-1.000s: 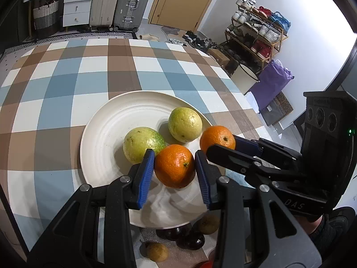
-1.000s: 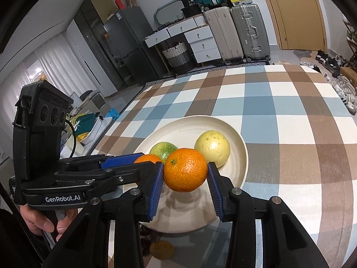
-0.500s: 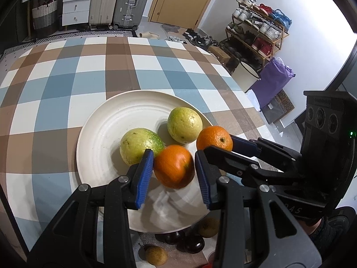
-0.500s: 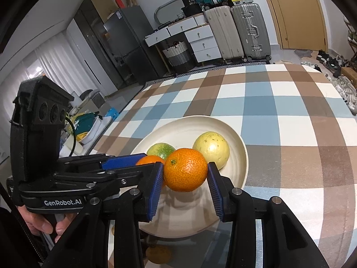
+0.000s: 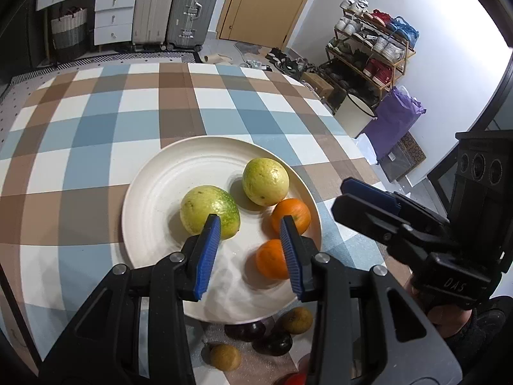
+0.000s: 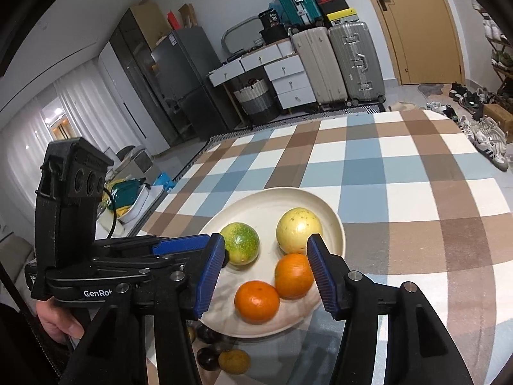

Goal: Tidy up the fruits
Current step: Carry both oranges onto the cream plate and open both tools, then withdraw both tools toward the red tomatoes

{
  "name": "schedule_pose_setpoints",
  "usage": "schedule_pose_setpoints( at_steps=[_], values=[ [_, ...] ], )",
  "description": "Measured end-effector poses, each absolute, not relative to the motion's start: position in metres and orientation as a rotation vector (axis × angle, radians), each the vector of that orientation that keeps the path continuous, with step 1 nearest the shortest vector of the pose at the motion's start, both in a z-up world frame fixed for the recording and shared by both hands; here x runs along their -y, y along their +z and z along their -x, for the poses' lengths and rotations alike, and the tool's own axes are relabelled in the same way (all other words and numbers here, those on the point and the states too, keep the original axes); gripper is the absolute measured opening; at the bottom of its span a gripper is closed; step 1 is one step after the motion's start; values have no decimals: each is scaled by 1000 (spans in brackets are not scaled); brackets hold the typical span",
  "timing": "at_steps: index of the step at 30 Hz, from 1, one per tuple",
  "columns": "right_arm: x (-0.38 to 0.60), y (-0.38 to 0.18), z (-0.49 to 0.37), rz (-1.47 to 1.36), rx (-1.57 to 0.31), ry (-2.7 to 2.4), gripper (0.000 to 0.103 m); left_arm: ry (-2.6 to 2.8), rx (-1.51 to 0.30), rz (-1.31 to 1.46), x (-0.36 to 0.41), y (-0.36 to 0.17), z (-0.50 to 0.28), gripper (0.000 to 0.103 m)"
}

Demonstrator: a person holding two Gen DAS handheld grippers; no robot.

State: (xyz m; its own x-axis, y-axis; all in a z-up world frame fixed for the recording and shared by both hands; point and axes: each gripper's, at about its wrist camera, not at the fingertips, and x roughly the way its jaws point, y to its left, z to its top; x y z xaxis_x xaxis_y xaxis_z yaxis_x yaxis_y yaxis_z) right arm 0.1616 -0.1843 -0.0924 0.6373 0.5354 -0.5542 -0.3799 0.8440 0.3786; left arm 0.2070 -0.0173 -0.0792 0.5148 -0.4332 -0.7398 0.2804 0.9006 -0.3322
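A cream plate (image 5: pixel 154 211) (image 6: pixel 269 202) on the checked tablecloth holds two yellow-green fruits (image 5: pixel 208 210) (image 5: pixel 265 181) and two oranges (image 5: pixel 271 260) (image 5: pixel 291 215). In the right wrist view the oranges lie side by side (image 6: pixel 256 301) (image 6: pixel 294 276) near the plate's front edge. My left gripper (image 5: pixel 250 253) is open and empty above the plate's front part. My right gripper (image 6: pixel 267 272) is open and empty, just above the oranges. The right gripper also shows at the right of the left wrist view (image 5: pixel 368 199).
Small dark and brown fruits (image 5: pixel 272 337) (image 6: pixel 224 356) lie on the table in front of the plate. The tablecloth (image 5: pixel 112 112) stretches behind it. Suitcases (image 5: pixel 176 6), drawers, a shoe rack (image 5: pixel 372 38) and a fridge (image 6: pixel 186 83) stand around the room.
Both grippers have opened and let go of their oranges, which now lie on the plate's front right part. Both grippers have pulled back slightly.
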Motion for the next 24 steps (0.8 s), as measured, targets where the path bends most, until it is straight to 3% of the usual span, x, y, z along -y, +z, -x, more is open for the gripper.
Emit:
schedule_pose_setpoints(
  at_steps=[16, 24],
  values=[
    [190, -67, -124, -221, -640, 507, 62, -408, -874, 147, 11, -53, -153, 35],
    [191, -59, -100, -216, -606, 494, 74, -392, -845, 130, 10, -42, -122, 55]
  ],
)
